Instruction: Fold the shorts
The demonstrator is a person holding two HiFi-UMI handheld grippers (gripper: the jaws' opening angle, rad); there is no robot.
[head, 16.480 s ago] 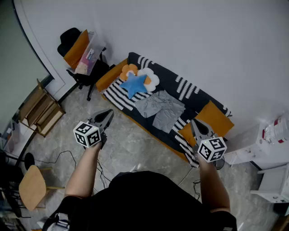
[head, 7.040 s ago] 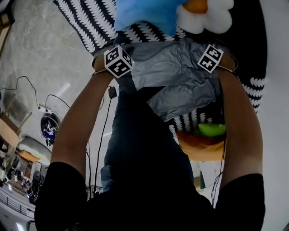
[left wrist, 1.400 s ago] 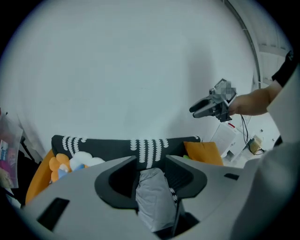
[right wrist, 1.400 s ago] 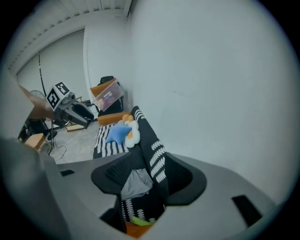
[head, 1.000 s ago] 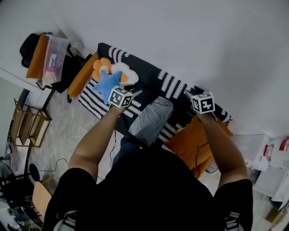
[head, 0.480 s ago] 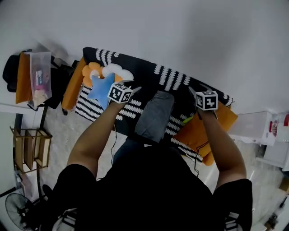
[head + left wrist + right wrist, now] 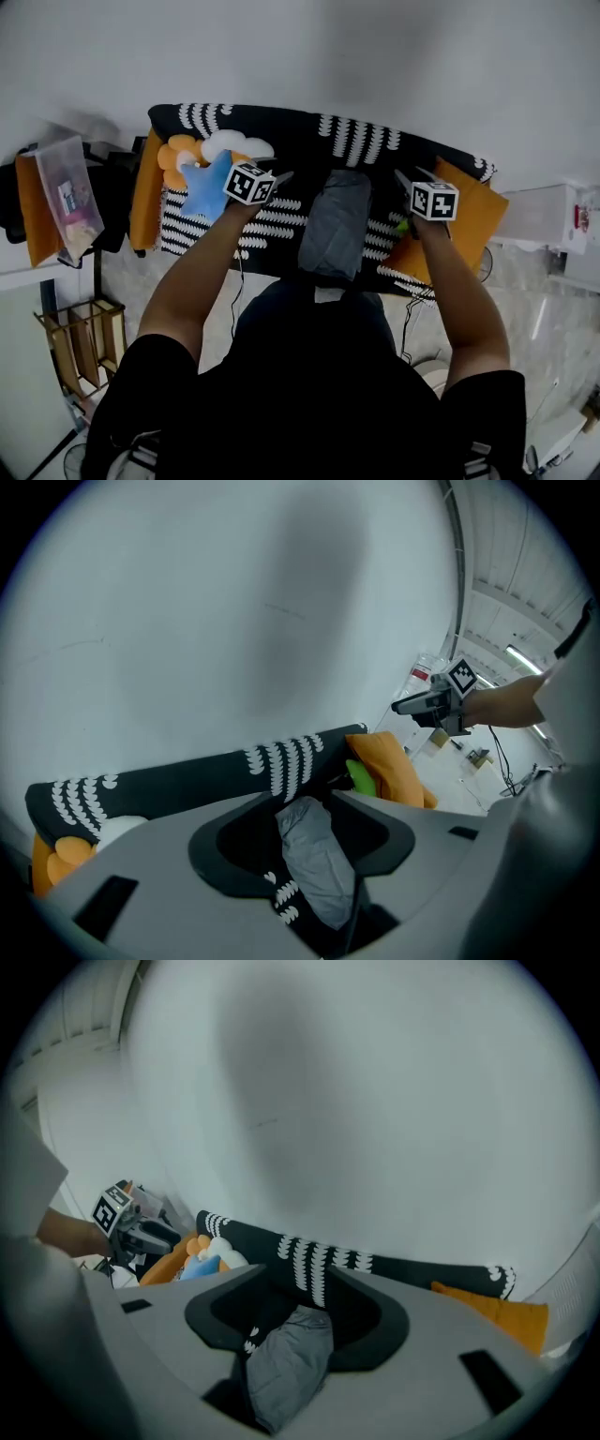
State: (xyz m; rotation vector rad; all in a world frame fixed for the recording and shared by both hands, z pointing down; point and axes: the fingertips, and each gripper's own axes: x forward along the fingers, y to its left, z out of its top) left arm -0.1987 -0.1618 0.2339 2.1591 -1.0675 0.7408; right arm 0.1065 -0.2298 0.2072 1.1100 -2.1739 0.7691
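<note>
Shorts lying folded on the sofa
I am holding my left tongs apart, empty (clear of the cloth); my right tongs are closing, gripping nothing either.

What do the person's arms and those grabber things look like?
The left hand-held gripper and the right hand-held gripper each have grey pointed jaws with dark insides and a white cube with black square markers. The right one's jaws are closing, with nothing between them. The arms are bare below the short sleeves of a black top.
</note>
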